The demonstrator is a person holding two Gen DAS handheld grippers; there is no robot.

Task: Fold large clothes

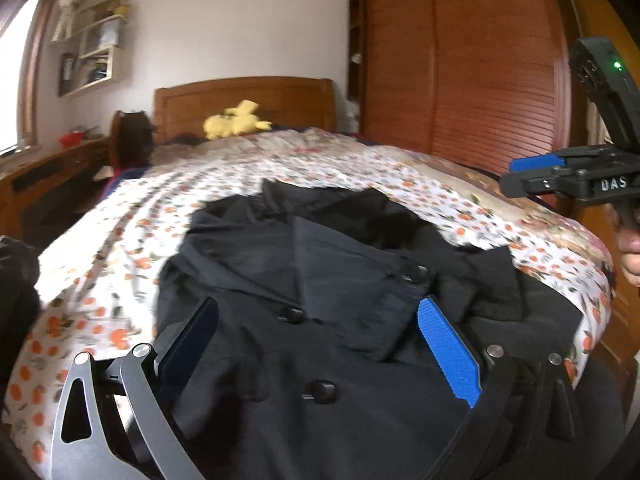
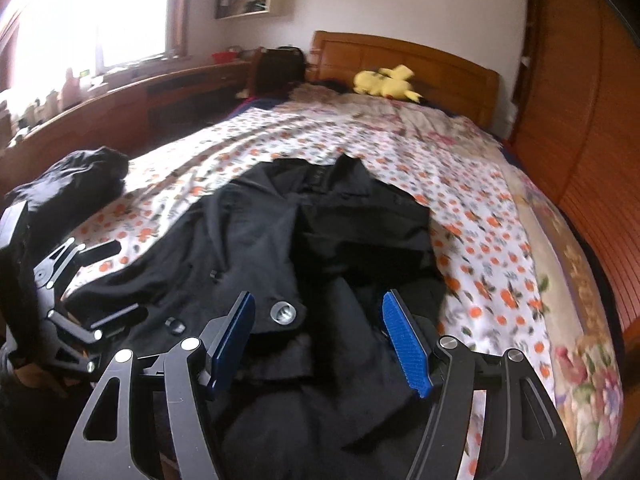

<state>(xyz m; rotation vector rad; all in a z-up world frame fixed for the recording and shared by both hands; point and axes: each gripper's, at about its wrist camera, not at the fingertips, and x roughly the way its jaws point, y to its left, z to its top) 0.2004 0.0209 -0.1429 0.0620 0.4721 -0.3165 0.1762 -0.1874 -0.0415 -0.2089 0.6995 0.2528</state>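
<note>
**Ana:** Left wrist view first: what sits nearest the fingers?

**Ben:** The left gripper (image 1: pixel 316 344) has its jaws spread wide with nothing clamped. Between and just beyond its blue pads (image 1: pixel 448 352) lies the black coat (image 1: pixel 320 280), front up, two dark buttons (image 1: pixel 324 392) showing between the fingers.

**Ana:** And the other one?

**Ben:** The right gripper (image 2: pixel 320 340) is also parted, pads apart and gripping nothing; the coat (image 2: pixel 288 240) runs under and ahead of it, a silver snap (image 2: pixel 283 313) just inside the left finger.

**Ana:** Farther out?

**Ben:** Past the fingertips the collar ends on the floral bedsheet (image 2: pixel 460 208). To the left of the fingers is another dark bundle (image 2: pixel 72 180). At the far end, a yellow plush toy (image 2: pixel 386 82) rests against the wooden headboard (image 2: pixel 440 64).
</note>
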